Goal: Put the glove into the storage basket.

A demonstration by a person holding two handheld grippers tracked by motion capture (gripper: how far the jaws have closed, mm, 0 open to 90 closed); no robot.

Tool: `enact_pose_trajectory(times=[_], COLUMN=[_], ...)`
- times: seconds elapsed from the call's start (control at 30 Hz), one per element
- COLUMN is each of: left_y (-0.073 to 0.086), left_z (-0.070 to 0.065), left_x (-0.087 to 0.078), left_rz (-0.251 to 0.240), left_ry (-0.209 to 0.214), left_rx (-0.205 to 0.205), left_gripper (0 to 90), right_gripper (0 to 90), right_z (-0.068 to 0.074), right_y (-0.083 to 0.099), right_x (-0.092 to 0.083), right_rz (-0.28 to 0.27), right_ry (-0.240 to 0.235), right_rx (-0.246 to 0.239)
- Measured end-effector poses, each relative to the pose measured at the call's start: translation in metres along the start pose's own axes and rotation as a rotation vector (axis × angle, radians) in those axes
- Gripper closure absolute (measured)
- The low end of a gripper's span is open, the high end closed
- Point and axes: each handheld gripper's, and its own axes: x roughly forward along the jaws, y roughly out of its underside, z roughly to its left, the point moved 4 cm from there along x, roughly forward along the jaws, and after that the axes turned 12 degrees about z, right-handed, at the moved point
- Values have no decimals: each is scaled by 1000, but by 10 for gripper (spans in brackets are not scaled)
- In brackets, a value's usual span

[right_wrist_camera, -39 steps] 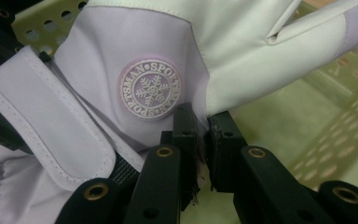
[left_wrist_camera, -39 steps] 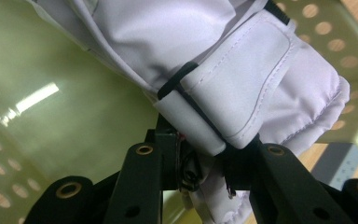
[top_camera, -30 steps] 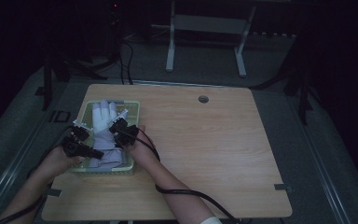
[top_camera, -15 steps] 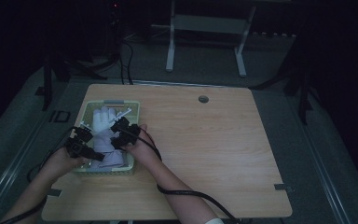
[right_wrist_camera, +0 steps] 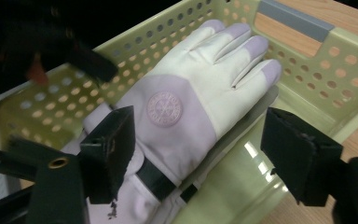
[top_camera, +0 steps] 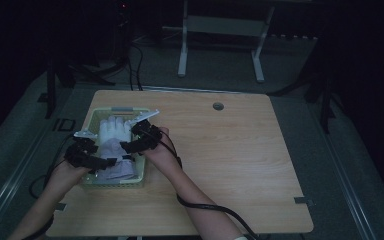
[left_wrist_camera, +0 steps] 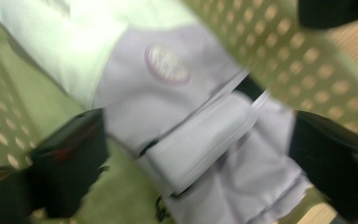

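A white and pale lilac glove [top_camera: 114,131] lies flat in a yellow-green perforated basket [top_camera: 115,181] at the table's left. My left gripper [top_camera: 111,161] hovers over the glove's cuff and strap [left_wrist_camera: 205,140]. Its jaws have just been opening and stand wide apart, with the glove [left_wrist_camera: 135,70] below them and untouched. My right gripper [top_camera: 126,149] hangs above the palm. Its jaws have also just been opening, and nothing is pinched between them. In the right gripper view [right_wrist_camera: 203,154] the glove [right_wrist_camera: 191,93] shows a round logo, with its fingers pointing at the basket's far wall [right_wrist_camera: 317,60].
The basket stands on a wooden table [top_camera: 220,160] with a round cable hole [top_camera: 218,106] near its far edge. Black cables trail from both grippers toward the person. The other gripper [right_wrist_camera: 88,60] shows dark at the upper left of the right gripper view.
Both grippers have opened their jaws and lifted a little off the glove. The glove stays lying in the basket.
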Motion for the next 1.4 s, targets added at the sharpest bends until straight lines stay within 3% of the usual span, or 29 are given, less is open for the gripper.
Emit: enact_pose_trajectory(times=[0.07, 0.23, 0.43, 0.5, 0.73, 0.97, 1.23, 1.4], left_y=[-2, -6, -10, -13, -19, -25, -31, -32], left_z=[-5, -23, -42, -55, -84, -115, -148, -162], left_x=[-4, -5, -5, -7, -2, 5, 10, 20], left_rz=[-57, -115, -178, -215, -232, -229, -226, -216], left_ry=[-20, -34, -18, 23, 69, 151, 184, 213], left_rx=[11, 56, 87, 103, 146, 183, 251, 268], left_gripper=[14, 14, 15, 15, 15, 15, 15, 15], right_gripper=[185, 158, 158, 159, 159, 159, 162, 175], right_z=[0, -4, -13, -16, -27, -40, -57, -65], right_y=[2, 10, 23, 29, 49, 72, 98, 114], right_x=[-4, -14, -28, -33, -47, -64, -79, -83], right_rz=[-3, -12, -21, -23, -35, -39, -47, -50], right_ry=[-12, -24, -18, -15, -17, -8, 21, 26], right_rx=[-22, -56, -62, -68, -41, -57, -47, -46])
